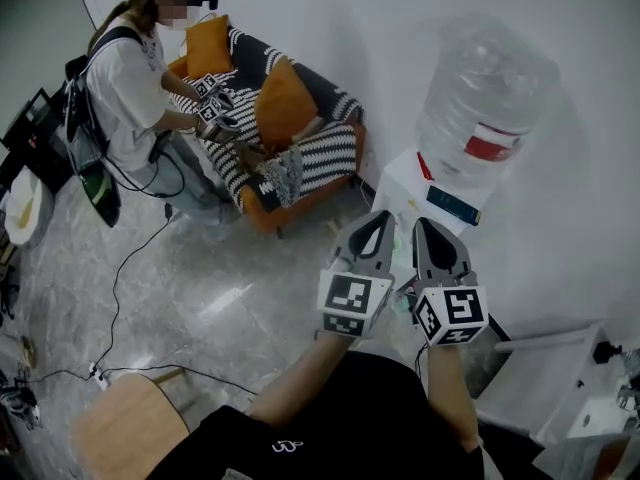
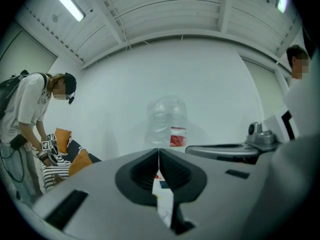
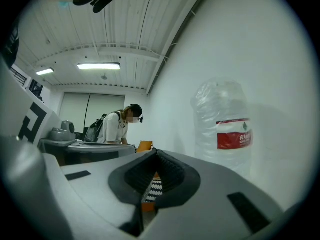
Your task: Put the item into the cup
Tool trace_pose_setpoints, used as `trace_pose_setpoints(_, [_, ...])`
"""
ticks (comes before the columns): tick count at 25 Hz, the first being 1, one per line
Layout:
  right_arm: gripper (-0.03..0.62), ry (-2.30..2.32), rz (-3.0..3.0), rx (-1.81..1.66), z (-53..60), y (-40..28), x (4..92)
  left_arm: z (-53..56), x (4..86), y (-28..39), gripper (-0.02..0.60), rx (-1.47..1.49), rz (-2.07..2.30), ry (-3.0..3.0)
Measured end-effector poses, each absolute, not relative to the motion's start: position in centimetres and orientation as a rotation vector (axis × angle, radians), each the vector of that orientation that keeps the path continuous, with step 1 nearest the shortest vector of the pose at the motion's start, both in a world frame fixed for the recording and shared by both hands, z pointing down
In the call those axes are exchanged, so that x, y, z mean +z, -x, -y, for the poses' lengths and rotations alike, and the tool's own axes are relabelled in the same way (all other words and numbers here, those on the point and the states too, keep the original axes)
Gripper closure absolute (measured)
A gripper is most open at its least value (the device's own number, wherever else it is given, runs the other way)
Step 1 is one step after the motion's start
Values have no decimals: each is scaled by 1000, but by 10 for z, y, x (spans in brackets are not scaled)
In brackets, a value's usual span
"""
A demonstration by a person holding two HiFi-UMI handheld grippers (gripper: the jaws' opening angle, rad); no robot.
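Left claw (image 1: 381, 218): shut tip to tip, nothing in it.
Right claw (image 1: 421, 224): just beside it, shut and empty too.
Heading: both point at the water dispenser (image 1: 412, 190) just ahead, with its bottle (image 1: 482, 93) upright.
Item and cup: in no view, so you cannot tell which hand is nearer.
Far left: a person (image 1: 125, 88) at the sofa (image 1: 330, 153).
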State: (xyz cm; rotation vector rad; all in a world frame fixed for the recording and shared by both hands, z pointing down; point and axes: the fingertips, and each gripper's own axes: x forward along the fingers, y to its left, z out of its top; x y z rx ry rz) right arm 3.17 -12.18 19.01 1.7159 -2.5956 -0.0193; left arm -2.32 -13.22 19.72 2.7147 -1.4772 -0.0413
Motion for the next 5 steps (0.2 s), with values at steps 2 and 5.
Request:
trace_pose_setpoints(2, [585,-1711,2599,-21,123,-32,191,133,199,22,566,-39,1477,-2714])
trace_pose_setpoints(5, [584,-1699,2603,-19,124,-31,196,136,203,22,567,-32,1475,-2712])
